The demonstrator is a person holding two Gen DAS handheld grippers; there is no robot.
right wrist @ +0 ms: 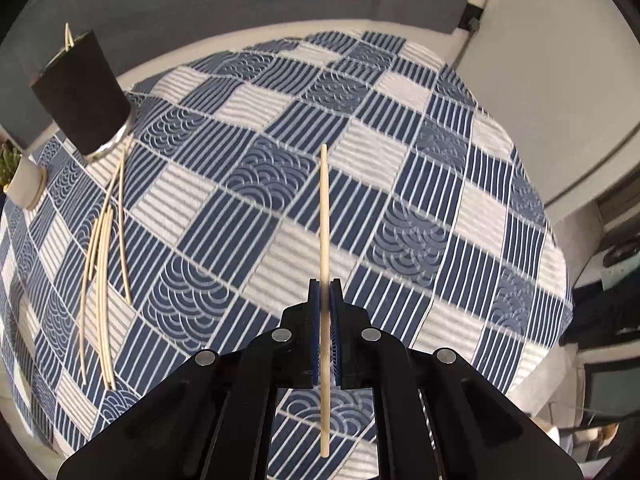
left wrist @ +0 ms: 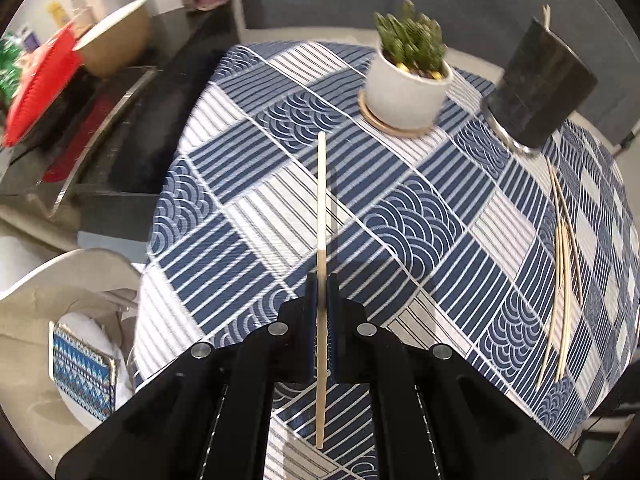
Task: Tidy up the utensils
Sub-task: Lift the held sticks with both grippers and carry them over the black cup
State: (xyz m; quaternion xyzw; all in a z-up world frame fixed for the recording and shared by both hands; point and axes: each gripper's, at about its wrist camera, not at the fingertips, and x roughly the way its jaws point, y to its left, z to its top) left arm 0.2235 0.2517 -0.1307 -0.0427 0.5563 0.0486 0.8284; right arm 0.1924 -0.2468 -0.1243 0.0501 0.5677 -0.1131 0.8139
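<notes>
Chopsticks come first. In the left wrist view our left gripper (left wrist: 322, 280) pinches one chopstick (left wrist: 321, 208) upright, fingers (left wrist: 311, 300) narrow; the dark holder (left wrist: 540, 84) stands far right, loose chopsticks (left wrist: 562, 264) lying near it. In the right wrist view our right gripper (right wrist: 325, 284) clamps a second chopstick (right wrist: 325, 216), likely bound for the holder far left.

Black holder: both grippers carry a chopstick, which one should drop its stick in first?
Probably left. Its gripper sees the black holder larger, so it seems closer. The right gripper sees it at the far edge. Both hold a chopstick firmly.
</notes>
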